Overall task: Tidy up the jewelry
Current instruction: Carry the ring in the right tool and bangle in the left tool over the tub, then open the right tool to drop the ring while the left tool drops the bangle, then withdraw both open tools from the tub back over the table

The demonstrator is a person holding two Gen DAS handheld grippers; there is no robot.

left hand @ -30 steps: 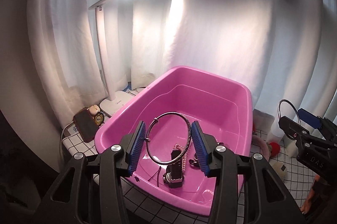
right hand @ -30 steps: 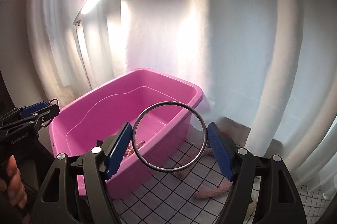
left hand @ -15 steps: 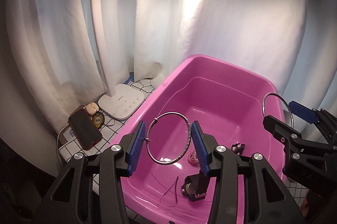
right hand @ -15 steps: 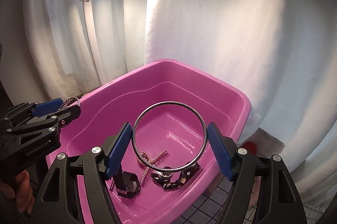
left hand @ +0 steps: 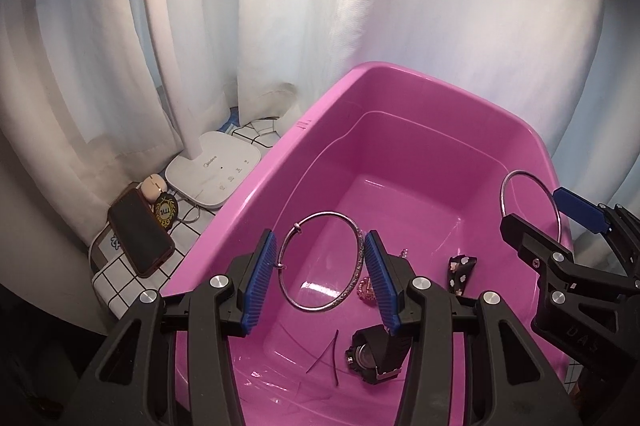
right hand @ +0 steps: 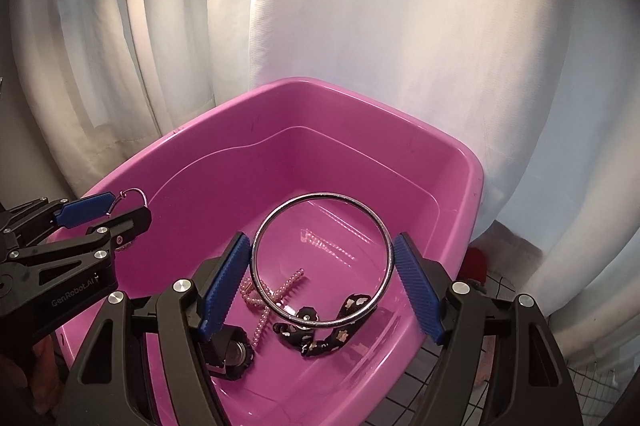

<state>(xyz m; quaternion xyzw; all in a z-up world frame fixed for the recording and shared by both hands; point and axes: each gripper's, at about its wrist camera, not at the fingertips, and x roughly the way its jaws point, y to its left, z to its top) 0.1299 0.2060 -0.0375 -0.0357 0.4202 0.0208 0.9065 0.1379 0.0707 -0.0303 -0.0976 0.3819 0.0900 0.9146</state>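
A thin silver bangle with a small clasp (left hand: 320,262) stands upright between the blue pads of the left gripper (left hand: 320,276), whose jaws are clamped on its two sides, holding it in the air over the near-left part of the pink plastic tub (left hand: 304,130). A larger, plain steel ring (right hand: 321,260) is pinched the same way by the right gripper (right hand: 320,278), its jaws pressed against the ring's left and right edges; it hangs above the middle of the tub, tilted a little toward the camera. In the left wrist view the right gripper enters from the right edge with its ring raised above the tub's right rim.

On the tub floor lie a strand of pink pearl beads (right hand: 276,294), a black band with pale flower shapes (right hand: 324,330) and a black wristwatch (left hand: 370,356) lying on its side near the front wall. Two thin dark strands (left hand: 328,362) lie just left of the watch.

Outside the tub, to its left, a white lamp base (left hand: 214,174) sits on the checked tabletop (left hand: 120,278), its stem rising in front of the white curtain (left hand: 440,6). Near the base lie a dark phone (left hand: 140,232), a round black-and-gold badge (left hand: 165,212) and a small beige case (left hand: 153,187). Something red (right hand: 476,262) shows beyond the tub's right wall.
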